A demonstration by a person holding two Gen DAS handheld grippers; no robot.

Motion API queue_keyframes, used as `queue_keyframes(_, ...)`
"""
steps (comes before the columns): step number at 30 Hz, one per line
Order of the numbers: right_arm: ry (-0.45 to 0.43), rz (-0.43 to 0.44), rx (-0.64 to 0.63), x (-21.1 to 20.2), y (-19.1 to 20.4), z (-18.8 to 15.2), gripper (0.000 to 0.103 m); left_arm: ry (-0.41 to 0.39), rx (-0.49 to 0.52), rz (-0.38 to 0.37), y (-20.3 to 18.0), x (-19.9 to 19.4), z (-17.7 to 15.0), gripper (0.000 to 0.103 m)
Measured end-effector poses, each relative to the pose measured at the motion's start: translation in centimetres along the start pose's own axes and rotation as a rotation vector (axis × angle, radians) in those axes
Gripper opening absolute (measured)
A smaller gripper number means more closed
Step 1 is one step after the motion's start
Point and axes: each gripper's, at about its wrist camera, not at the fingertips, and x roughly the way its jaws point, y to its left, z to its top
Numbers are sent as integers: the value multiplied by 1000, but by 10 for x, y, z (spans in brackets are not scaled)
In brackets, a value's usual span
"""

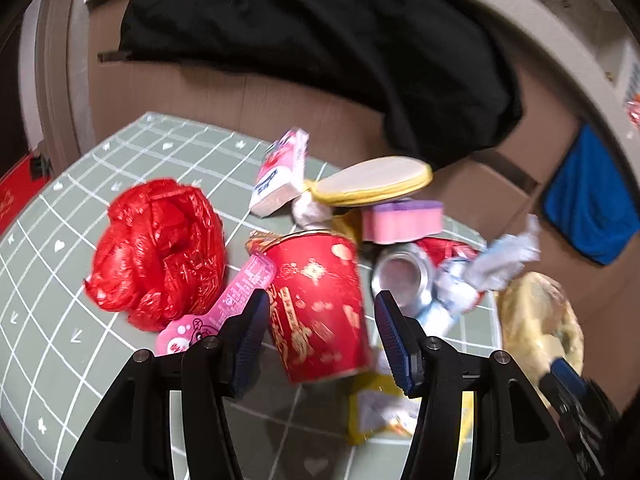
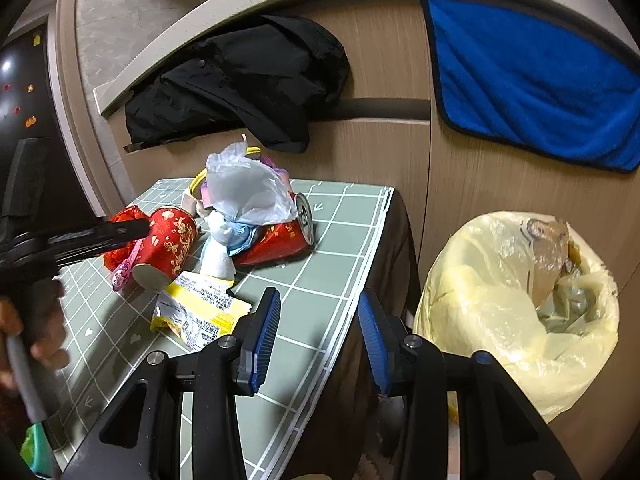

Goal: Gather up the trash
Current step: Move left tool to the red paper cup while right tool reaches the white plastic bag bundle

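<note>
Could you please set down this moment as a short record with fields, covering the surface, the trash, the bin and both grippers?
surface: green grid-patterned table
nearest target: red paper cup, lying tilted between the left gripper's open fingers, not yet clamped
other trash: red plastic bag, crushed can, yellow wrapper, clear plastic bag
bin: yellow-lined trash bin beside the table, already holding waste
right gripper: open, empty, over the table's edge
background: black garment, blue towel
</note>
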Motion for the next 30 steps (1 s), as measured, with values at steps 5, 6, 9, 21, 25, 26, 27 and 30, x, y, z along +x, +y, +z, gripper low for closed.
queue_keyframes(5,13,30,-36,7,4,1,38,43,-69,-5,11,19,8,56)
queue_keyframes(6,23,46,-47,10,6,2,38,44,-73,-5,12,19,8,56)
queue_keyframes(9,48,92,-70,17,13,3,38,63,-89,-4,14,23,11,57)
queue_keyframes(21,-17,114,-145,36,48,48,38,161,-157,-58,20,35,16,60)
queue_keyframes(25,-112,121,-105,37,40,75,38,175,-140,-72,23,33,17,60)
queue_keyframes(26,-115,131,-101,40,38,80,38,173,-130,-74,23,32,17,59)
queue_keyframes(27,-109,145,-100,46,37,85,38,168,-120,-75,23,32,17,59)
queue_keyframes(30,-27,160,-116,75,38,92,38,160,-108,-91,25,30,19,55)
